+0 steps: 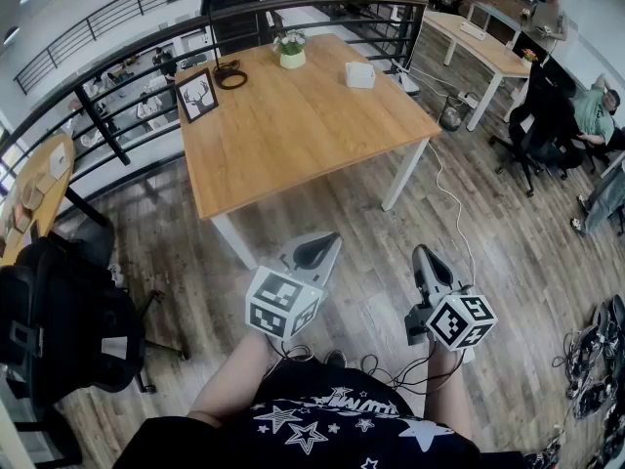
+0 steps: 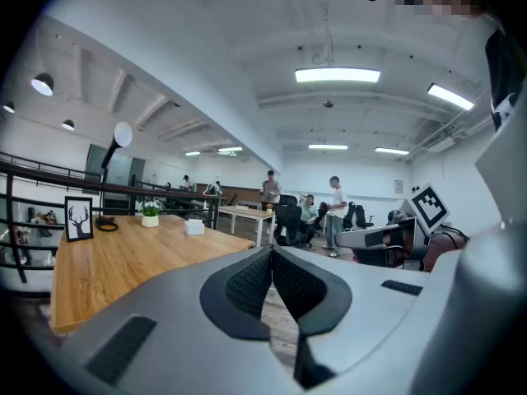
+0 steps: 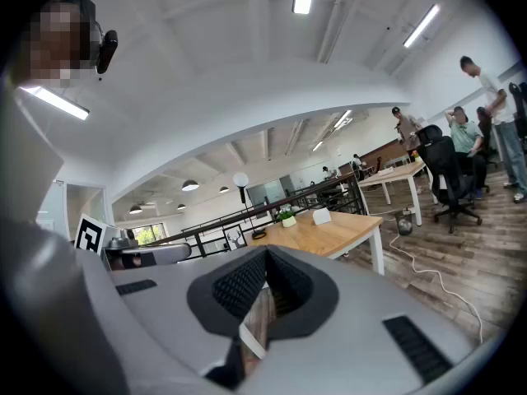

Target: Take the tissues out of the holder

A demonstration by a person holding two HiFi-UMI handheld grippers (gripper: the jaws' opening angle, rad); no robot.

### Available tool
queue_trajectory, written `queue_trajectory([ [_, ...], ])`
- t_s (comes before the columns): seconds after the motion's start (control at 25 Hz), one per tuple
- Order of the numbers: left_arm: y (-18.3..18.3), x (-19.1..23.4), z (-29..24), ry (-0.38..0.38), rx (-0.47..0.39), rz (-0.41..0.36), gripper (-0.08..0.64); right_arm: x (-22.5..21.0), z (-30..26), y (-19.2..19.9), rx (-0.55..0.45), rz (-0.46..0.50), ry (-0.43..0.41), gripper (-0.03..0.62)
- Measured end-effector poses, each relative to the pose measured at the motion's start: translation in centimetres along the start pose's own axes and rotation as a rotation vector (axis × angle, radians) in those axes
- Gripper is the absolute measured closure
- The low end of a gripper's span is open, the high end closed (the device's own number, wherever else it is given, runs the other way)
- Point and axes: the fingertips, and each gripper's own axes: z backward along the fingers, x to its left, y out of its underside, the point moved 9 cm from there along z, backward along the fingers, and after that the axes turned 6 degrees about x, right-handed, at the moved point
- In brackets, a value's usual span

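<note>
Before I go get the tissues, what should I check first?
1. Tissue holder in sight on the wooden table: ok.
2. Left tool empty: ok.
3. Right tool empty: ok.
4. Tools open for a grab: not ok, both have their jaws together.
5. Near enough to reach: not ok, both tools hang over the floor, short of the table.
6. Tissue poking out of the holder: cannot tell, too small to see.
</note>
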Motion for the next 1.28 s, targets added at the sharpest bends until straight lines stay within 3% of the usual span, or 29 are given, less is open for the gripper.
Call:
queue_trajectory([
  [0.2, 0.2, -0.3, -0.9, -0.013, 0.004, 0.000, 0.546, -0.5, -0.3, 0.0, 0.006, 0.036, -0.031, 0.575],
  [0.68, -0.4, -1.9, -2.7, -0.037, 0.021, -0.016, 0.546, -2.7, 0.0, 0.3, 0.011, 0.015, -0.070, 0.575],
  [1.28, 1.5, -5.9, -5.1, -0.058, 0.081, -0.012, 0.546, -6.8, 1.6, 1.6, 0.030, 0.038, -0.109, 0.575],
])
